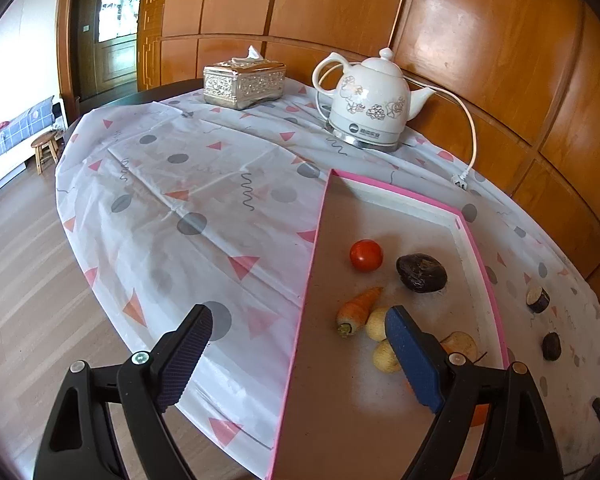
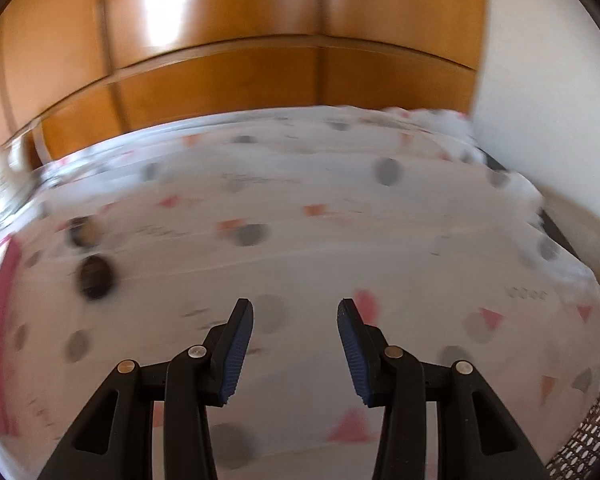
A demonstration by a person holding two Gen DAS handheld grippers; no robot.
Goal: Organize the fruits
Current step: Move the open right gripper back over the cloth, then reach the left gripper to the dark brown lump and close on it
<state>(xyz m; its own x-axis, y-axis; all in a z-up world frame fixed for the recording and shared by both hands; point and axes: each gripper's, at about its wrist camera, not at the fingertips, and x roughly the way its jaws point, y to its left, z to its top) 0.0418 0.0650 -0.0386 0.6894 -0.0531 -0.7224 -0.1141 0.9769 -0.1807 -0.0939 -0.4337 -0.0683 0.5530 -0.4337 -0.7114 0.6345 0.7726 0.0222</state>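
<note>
In the left wrist view a pink-rimmed tray (image 1: 312, 240) lies on the table and holds a red tomato (image 1: 366, 255), a dark purple fruit (image 1: 421, 273), a carrot (image 1: 358, 310) and two pale round pieces (image 1: 377, 324). Two dark pieces (image 1: 538, 300) lie on the cloth right of the tray. My left gripper (image 1: 300, 360) is open and empty above the tray's left rim. In the blurred right wrist view my right gripper (image 2: 296, 350) is open and empty over bare cloth; two dark pieces (image 2: 95, 276) lie to its far left, near the tray's pink edge (image 2: 0, 320).
A white electric kettle (image 1: 370, 104) with its cord and a silver tissue box (image 1: 244, 82) stand at the table's far side. Wood panelling lies behind. The table edge and wooden floor are at the left. A woven mesh object (image 2: 592, 428) shows at the lower right of the right wrist view.
</note>
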